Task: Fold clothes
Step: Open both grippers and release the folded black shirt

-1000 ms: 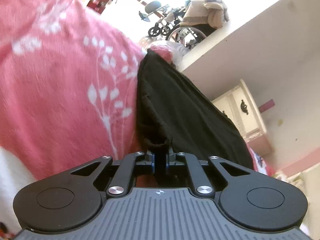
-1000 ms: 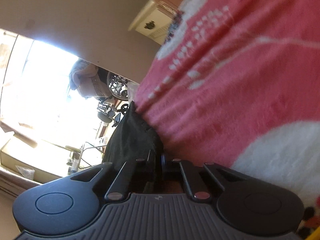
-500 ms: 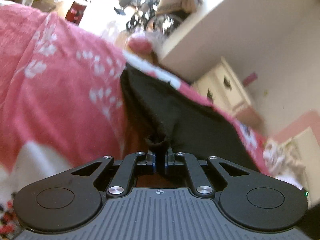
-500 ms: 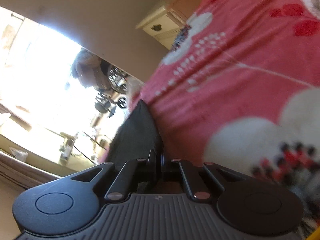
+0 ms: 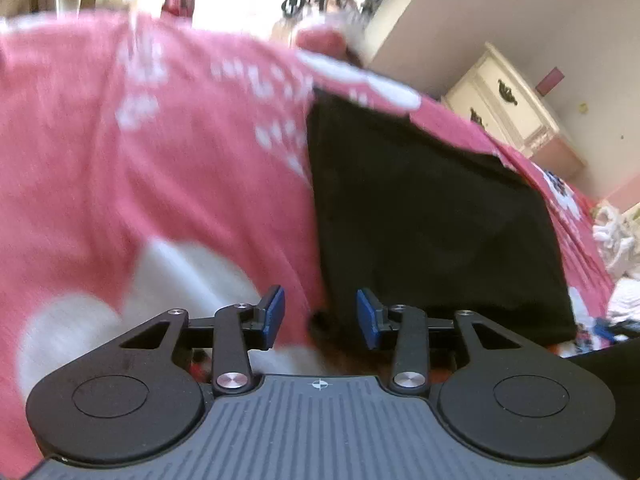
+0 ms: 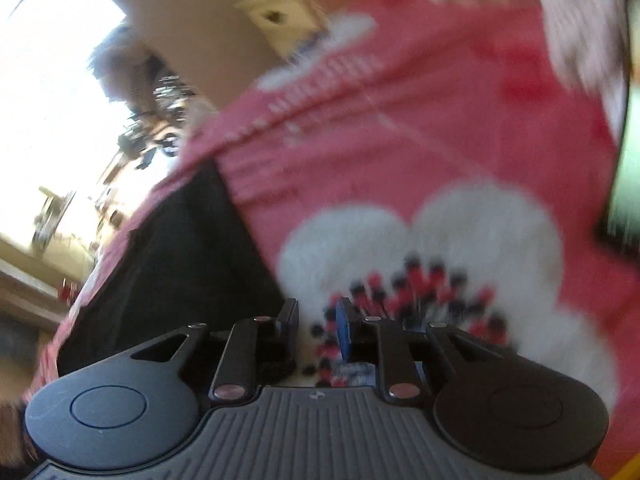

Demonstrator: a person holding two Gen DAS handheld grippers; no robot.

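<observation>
Black fabric garment (image 5: 432, 216) lies flat as a folded panel on the pink floral bedspread (image 5: 160, 152) of a bed; its near corner sits just ahead of the left gripper (image 5: 320, 316); left jaws stand apart, blue pads (image 5: 276, 312) either side of that corner, nothing clamped; in the right wrist view the same black garment (image 6: 180, 264) lies to the left of the right gripper (image 6: 318, 324); right jaws are apart too, a narrower gap, empty, over the white flower print (image 6: 440, 248) of the bedspread, beside the garment edge, not on it.

Risks, as judgement: both views are motion-blurred, so the hands look to be moving fast; a quick move with an open jaw close to the near corner could snag it and drag the fold open; the bedspread is soft and rumpled, so the panel may slide or skew if brushed; a re-grasp could pinch bedspread together with garment, as the left pads sit low on the cover; the dark cloth hides its layers, so jaws could take only the top layer and peel the fold apart; right jaws, off the cloth, would need to shift left first; closing where they are catches only bedspread; cream drawer cabinet (image 5: 508, 100) is well apart, no hazard.
</observation>
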